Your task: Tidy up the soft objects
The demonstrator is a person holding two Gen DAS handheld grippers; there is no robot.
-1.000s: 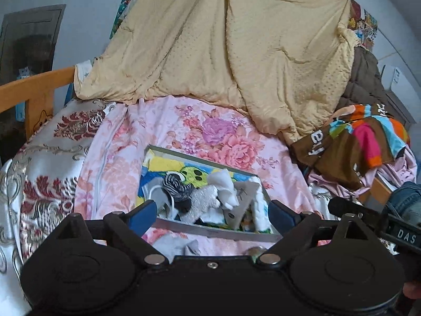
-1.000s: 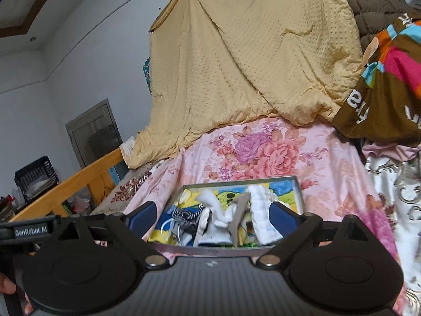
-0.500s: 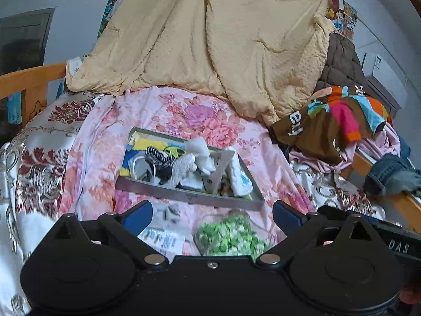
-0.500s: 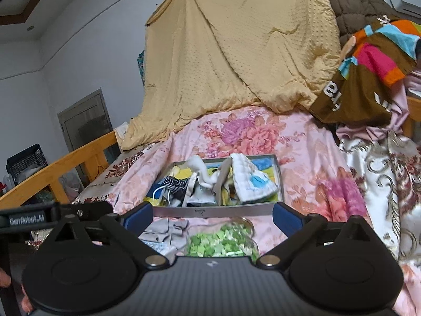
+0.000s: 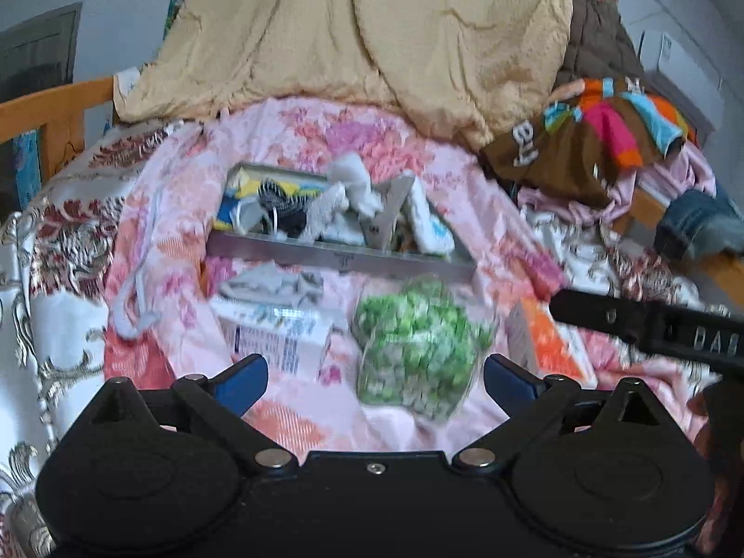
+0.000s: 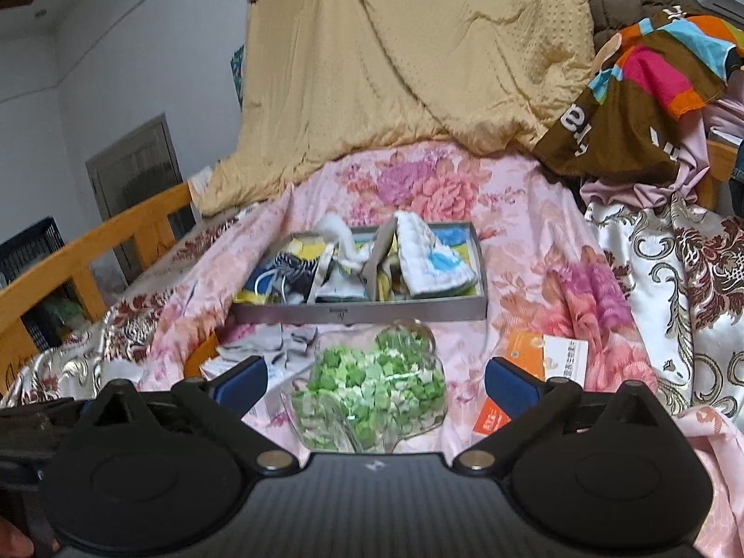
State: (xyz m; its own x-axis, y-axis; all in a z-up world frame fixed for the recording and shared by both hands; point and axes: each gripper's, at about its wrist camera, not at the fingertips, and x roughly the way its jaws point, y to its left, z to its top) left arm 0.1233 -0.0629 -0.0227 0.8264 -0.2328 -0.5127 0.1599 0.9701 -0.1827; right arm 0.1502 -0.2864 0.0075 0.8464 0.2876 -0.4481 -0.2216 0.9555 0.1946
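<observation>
On the bed's pink floral quilt (image 6: 525, 251), going left to right: wooden bed rail (image 6: 93, 251) at far left; grey cloth (image 6: 274, 346) lay crumpled on a white box (image 5: 279, 339), just in front of the grey tray (image 6: 362, 314). Tray held a jumble of soft items: striped dark fabric (image 6: 290, 269) left of its upright divider, white padded cloth (image 6: 432, 260) right of it. Clear bag of green pieces (image 6: 372, 386) sat near the tray's front wall, orange-white box (image 6: 539, 367) to its right. Left hand-held gripper (image 5: 374, 376) had jaws wide apart, nothing between the pads. Right hand-held gripper (image 6: 375, 379) likewise spread wide, empty, hovering over the bag.
</observation>
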